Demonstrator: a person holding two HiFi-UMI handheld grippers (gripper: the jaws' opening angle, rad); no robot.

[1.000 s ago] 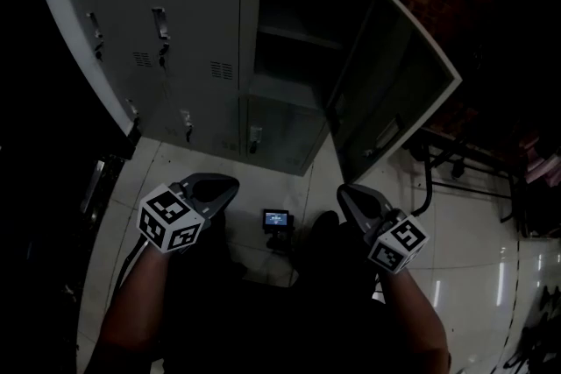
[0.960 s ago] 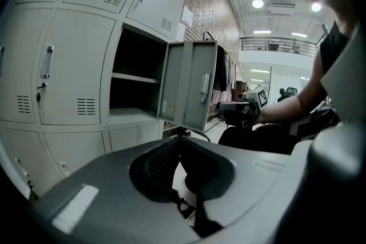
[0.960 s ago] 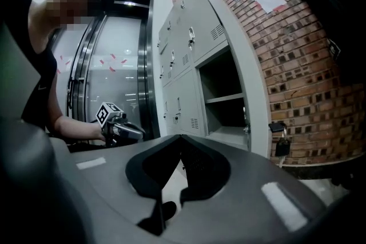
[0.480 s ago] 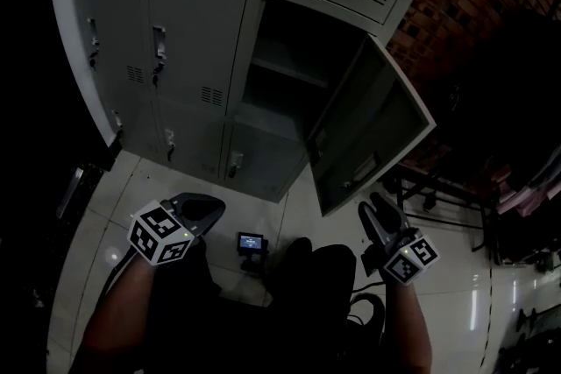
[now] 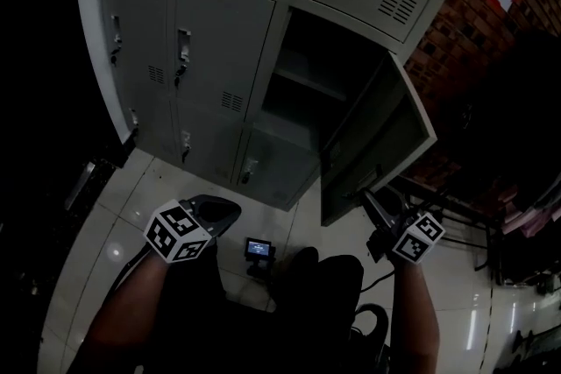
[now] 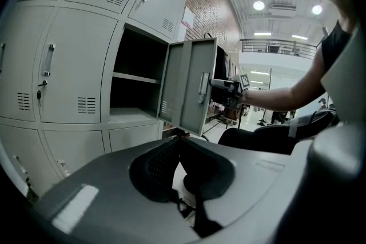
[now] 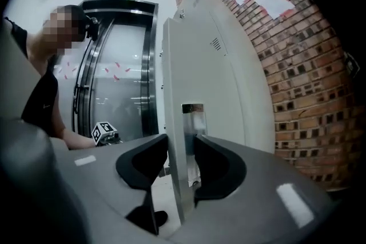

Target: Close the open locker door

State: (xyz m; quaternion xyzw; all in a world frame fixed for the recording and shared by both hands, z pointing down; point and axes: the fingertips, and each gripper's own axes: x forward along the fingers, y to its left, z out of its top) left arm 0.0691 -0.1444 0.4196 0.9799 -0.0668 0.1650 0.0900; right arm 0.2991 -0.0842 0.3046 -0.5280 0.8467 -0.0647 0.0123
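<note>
- Grey lockers (image 5: 210, 39) by a brick wall (image 5: 456, 31); locker door (image 5: 377, 144) stands swung open, rightward.
- Right tool (image 7: 180, 140), jaws just opening, straddles its free edge unclamped; left tool (image 6: 180, 139) clenched, empty.
- Likely light, stiff sheet steel: push near the handle (image 7: 193, 117).

The locker door (image 5: 377, 149) and lockers (image 5: 210, 57) are pale grey, the wall (image 7: 309, 94) shows red-brown brick pattern, and the marker cube (image 5: 180, 232) has black-and-white squares.

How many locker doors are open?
1. The open door swings out at the right side of the locker bank, in the middle row. All the other doors in view are shut. More lockers may lie outside the pictures.
</note>
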